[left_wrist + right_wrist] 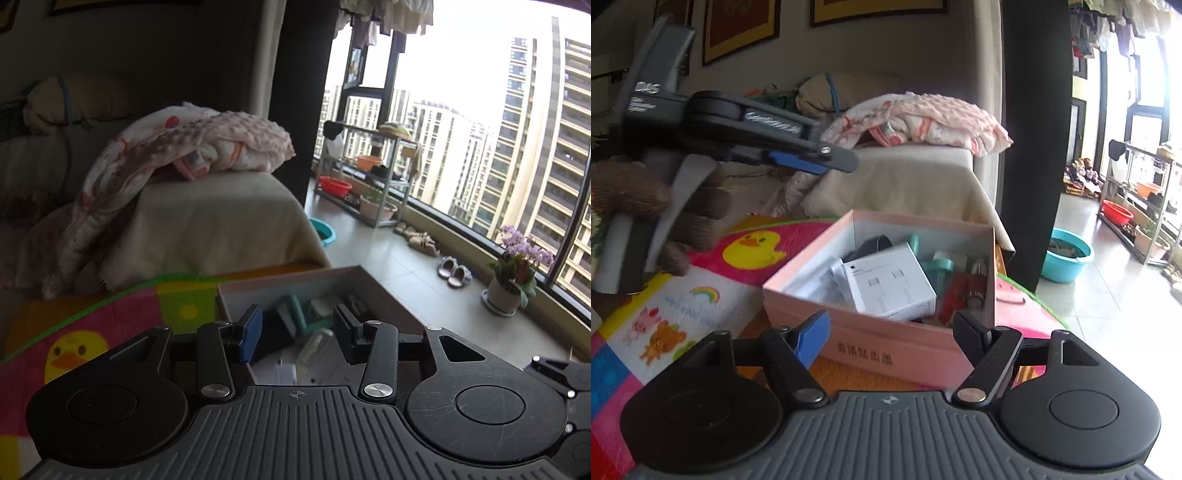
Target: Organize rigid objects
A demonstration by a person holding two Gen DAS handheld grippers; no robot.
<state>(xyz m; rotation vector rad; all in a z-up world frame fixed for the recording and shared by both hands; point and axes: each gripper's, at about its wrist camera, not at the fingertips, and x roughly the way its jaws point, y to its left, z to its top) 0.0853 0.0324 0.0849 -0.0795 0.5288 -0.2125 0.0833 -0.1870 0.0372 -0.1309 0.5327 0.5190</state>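
Note:
A pink cardboard box sits on a colourful play mat. It holds a white carton, a teal item, a red item and other small objects. My right gripper is open and empty, just in front of the box's near wall. My left gripper is open and empty, held above the box; it also shows in the right wrist view, raised left of the box in a gloved hand.
A sofa with a beige cover and a pink blanket stands behind the mat. A teal basin, a metal shelf rack, slippers and a potted orchid are on the tiled balcony floor to the right.

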